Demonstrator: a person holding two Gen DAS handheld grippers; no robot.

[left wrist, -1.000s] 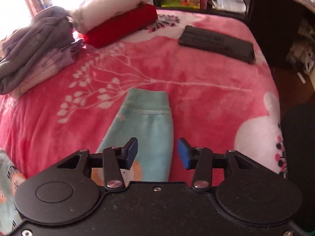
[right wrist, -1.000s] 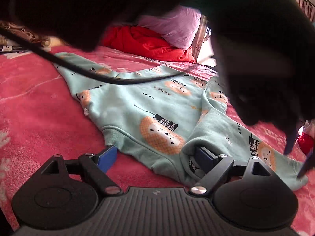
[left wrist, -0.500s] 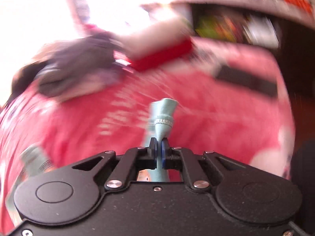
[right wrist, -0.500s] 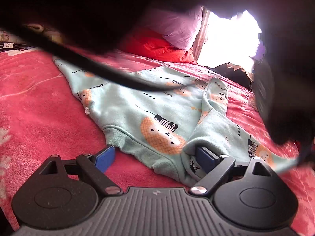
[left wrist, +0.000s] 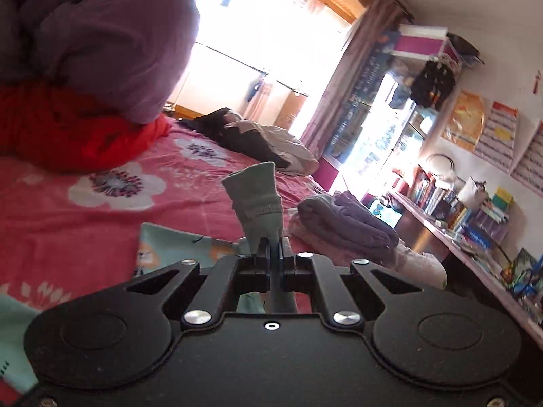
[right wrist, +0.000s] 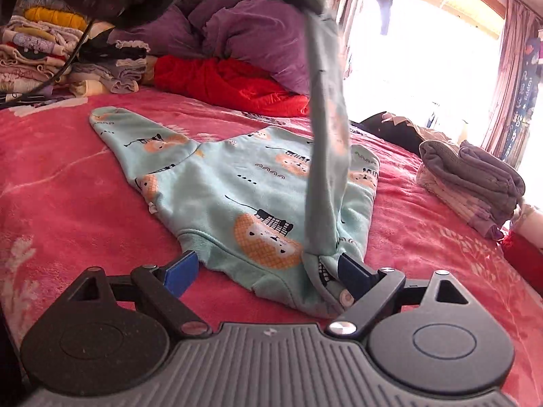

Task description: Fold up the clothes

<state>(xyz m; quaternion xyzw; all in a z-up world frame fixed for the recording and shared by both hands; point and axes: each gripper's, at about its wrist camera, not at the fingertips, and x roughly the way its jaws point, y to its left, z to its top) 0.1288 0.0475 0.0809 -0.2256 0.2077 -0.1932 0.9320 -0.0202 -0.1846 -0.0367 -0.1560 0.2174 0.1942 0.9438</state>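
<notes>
My left tongs are closed tight on the cuff of one sleeve of the mint-green sweatshirt. The ribbed end of the cuff sticks up and forward past the fingertips. The right wrist view shows that sleeve raised off the bed in a taut strip, running from the shirt's lower right corner up to the top of the frame, where it meets a dark blurred shape I cannot make out clearly.

My right tongs stand wide open, holding nothing. The left blue pad sits on the pink bedspread, just beside the shirt's hem. The right pad touches the bunched fabric at the base of the raised sleeve.

The sweatshirt body lies flat on the bedspread, printed with orange lion faces. Its other sleeve points away to the upper left.

Around it:
- Red blanket and purple pillow at the head of the bed.
- Stack of folded clothes at far left.
- Folded grey and lilac clothes to the right, well apart from the shirt.
- Bright window with a curtain beyond the bed.
- Crowded bookshelf along the right wall in the left wrist view.
</notes>
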